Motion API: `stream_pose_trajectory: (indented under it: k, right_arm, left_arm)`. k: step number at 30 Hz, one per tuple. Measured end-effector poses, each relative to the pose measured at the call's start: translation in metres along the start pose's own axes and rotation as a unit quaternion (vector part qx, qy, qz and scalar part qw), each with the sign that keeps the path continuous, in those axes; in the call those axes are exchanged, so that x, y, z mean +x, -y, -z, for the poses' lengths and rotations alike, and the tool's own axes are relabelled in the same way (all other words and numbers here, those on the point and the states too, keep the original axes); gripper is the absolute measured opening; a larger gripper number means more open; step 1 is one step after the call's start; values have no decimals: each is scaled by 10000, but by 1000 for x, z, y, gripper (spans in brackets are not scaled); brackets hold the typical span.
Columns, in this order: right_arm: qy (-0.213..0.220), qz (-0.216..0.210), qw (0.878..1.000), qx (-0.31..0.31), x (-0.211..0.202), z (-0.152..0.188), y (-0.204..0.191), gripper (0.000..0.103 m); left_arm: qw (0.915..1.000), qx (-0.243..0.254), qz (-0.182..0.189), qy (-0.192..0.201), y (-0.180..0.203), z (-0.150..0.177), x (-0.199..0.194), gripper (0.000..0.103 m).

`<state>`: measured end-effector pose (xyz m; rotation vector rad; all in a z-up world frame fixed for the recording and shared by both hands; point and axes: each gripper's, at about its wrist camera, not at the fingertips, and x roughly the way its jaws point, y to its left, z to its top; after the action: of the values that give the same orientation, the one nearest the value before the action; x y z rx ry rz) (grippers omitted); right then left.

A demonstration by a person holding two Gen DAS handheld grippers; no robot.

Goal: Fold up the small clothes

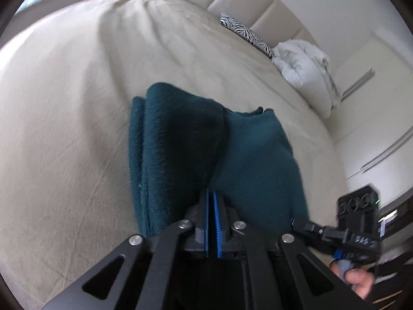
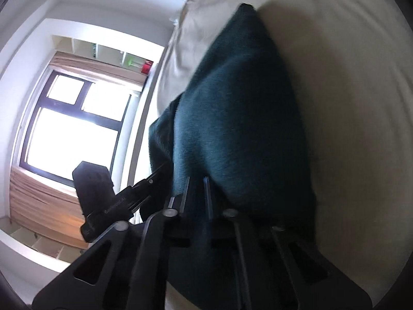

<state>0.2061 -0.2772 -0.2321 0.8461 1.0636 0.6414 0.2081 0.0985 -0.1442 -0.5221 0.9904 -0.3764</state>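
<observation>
A dark teal fleece garment (image 1: 180,142) lies partly folded on the beige bed sheet (image 1: 64,129), with one thick fold lifted toward the camera. My left gripper (image 1: 212,196) sits at the garment's near edge; its blue pads (image 1: 205,217) are pressed together where the fold runs into them. My right gripper (image 1: 293,222) pinches the near right edge of the same garment. In the right wrist view the teal garment (image 2: 240,116) hangs up from the right gripper (image 2: 196,183), whose fingers are closed on it, and the left gripper (image 2: 157,174) bites the cloth's left edge.
A zebra-patterned pillow (image 1: 245,35) and a bunched white duvet (image 1: 302,64) lie by the padded headboard (image 1: 258,2). A person's hand (image 1: 358,281) holds the right gripper. A bright window (image 2: 74,124) with open shelves stands beyond the bed's side.
</observation>
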Motion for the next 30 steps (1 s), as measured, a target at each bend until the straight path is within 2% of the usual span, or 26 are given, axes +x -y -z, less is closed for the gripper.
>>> stream_pose_trajectory:
  k: [1,3,5,7,8,10,12,13,14,15,16,17,18,19,22,24,25,28,30]
  right_arm:
    - [10,44,10000,13,-5,-1,-5,8]
    - [201,256,9990,-307,-23,5,-22,9]
    - [306,173,9985,-417,-39,17,-31,9]
    - [194,27,9992,-362,-40,33,-27,10]
    - [96,153,9990,-399,-35,38,-23,16]
    - [-215,562,9976,-355,-25,52,-2,17]
    - [-109,407,9988,-258,-28,56,2,16]
    - [-99,427,9989,-183,-33,55,-2,17]
    - [-48,468,9987,-196,-40,52,-9,19]
    - [57,525,9981,-329,-50,52,-14,25]
    - [191,609,9967,-498,-57,49,-21,30]
    - [363,701,9948,-643,-66,44,-28,48]
    - [490,752,9936,-684,-74,42,-30,70]
    - [643,804,9924,-671,-80,36,-30,74]
    - [660,837,9933,-450,-93,17,-18,75]
    - [306,843,9958,-161,-76,-2,-7,75]
    - [186,913,9956,-46,-69,-8,-2,75]
    - [-85,917,9957,31,-47,-25,9,73]
    - [-181,852,9962,79,-31,-29,12,70]
  left_arm:
    - [10000,-31,-13,29,1,0,-6,8]
    - [9992,287,-222,156,15,4,-23,10]
    - [9979,533,-263,240,27,14,-36,20]
    - [9977,586,-266,226,29,25,-40,29]
    - [9976,597,-297,188,27,28,-37,29]
    - [9979,577,-266,123,20,36,-28,29]
    - [9991,369,-147,173,14,37,-35,28]
    - [9990,359,-145,239,16,36,-43,31]
    - [9982,455,-176,357,22,35,-53,40]
    - [9968,590,-218,496,27,36,-64,47]
    - [9949,703,-257,681,31,36,-77,62]
    - [9932,734,-305,856,31,36,-87,77]
    - [9918,671,-361,1027,27,37,-97,83]
    - [9919,577,-374,1065,22,36,-100,86]
    - [9976,148,-332,586,-3,28,-83,85]
    - [9998,-117,-67,178,-15,23,-65,84]
    - [9998,-217,47,-6,-18,20,-55,79]
    - [9990,-273,97,-352,-22,13,-32,78]
    - [9985,-384,119,-368,-23,9,-26,78]
